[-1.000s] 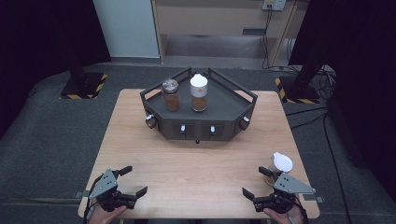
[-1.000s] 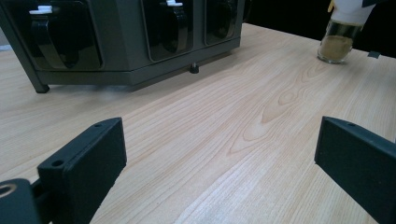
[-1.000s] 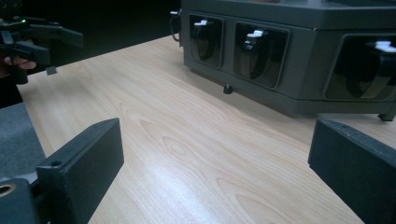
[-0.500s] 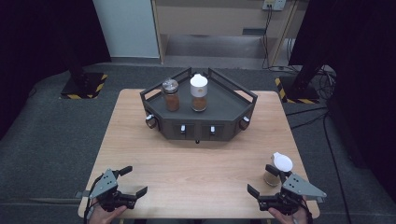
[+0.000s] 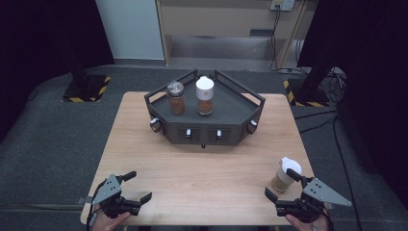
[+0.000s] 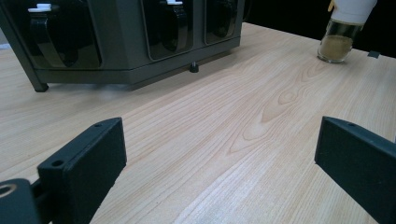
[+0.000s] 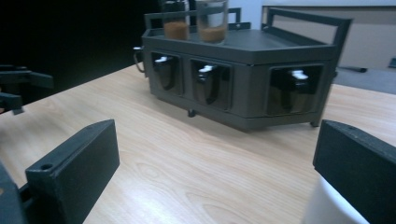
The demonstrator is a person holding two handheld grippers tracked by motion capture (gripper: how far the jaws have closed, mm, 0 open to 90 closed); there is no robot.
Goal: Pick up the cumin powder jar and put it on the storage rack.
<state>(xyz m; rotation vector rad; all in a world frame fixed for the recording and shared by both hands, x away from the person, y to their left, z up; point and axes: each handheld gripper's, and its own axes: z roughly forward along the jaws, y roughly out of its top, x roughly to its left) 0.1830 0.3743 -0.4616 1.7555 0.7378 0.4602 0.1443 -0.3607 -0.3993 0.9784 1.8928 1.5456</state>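
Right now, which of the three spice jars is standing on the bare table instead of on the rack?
The white-capped jar beside the right claw, near the table's right front corner. The other two, the silver-lidded jar and the white-lidded jar, stand on the dark rack.

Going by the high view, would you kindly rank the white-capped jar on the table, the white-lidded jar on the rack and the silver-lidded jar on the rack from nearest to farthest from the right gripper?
From the right gripper:
1. White-capped jar, on the table just beyond its jaws.
2. White-lidded jar, on the rack, mid-table.
3. Silver-lidded jar, to the left of the white-lidded one.
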